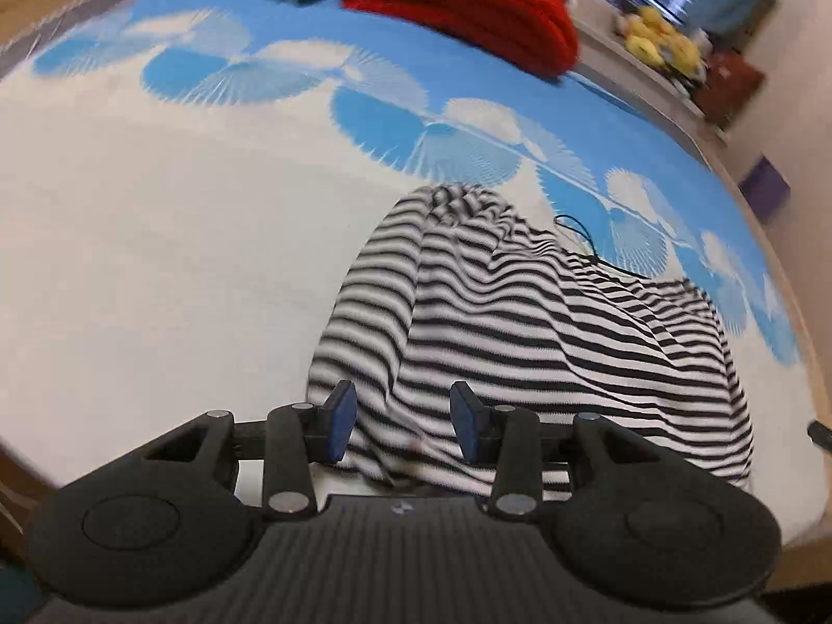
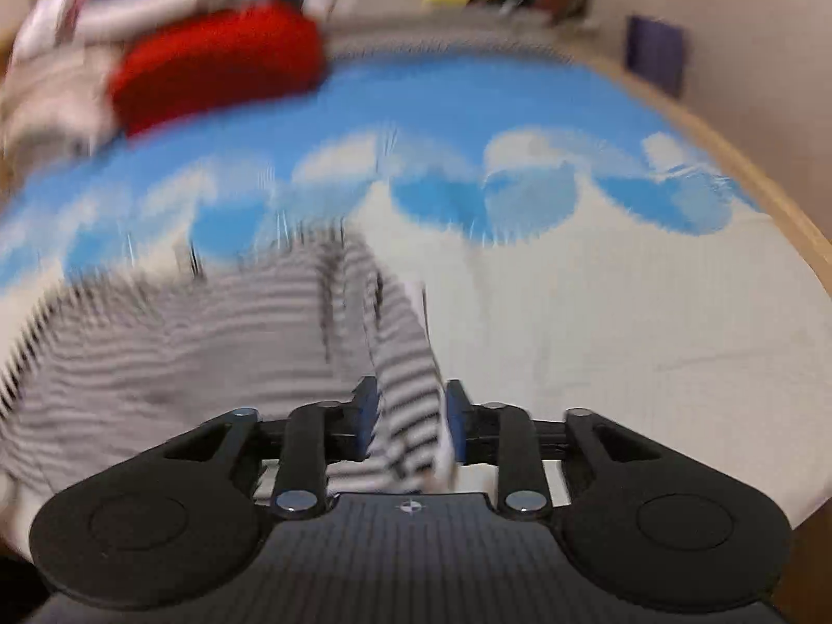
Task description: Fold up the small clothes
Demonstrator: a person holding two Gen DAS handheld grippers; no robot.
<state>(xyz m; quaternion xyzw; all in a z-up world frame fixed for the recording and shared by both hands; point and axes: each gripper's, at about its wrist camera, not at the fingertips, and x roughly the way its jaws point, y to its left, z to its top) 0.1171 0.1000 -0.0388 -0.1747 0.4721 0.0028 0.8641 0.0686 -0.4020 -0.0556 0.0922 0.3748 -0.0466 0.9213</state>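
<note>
The striped garment [image 1: 525,333] lies bunched and rumpled on the bed [image 1: 156,260], near me, on the white part of the sheet just short of the blue fan pattern. A thin dark cord [image 1: 577,234] trails off its far edge.

My right gripper [image 2: 405,421] has a strip of the stripes running between its fingers [image 2: 366,416]; they stand close on either side of the cloth, so I judge them clenched on it, though this view is smeared with motion. My left gripper [image 1: 400,426] is released, blue pads apart, with the near hem of the garment between and just under them, not yet pinched.

To do this step well, I think I should first spread the piece flat. I would close the left fingers on the near hem, matching the right grip at the same edge, then draw the two apart until the wrinkles go out. Only then fold. Pulling with one hand alone would likely drag the whole bundle across the sheet. I should take a single layer if I can; the heap makes it hard to tell which layer is on top.

A red knit pile [image 1: 468,0] sits far off, with pale clothes [image 2: 52,104] to its left, well apart from my work.
</note>
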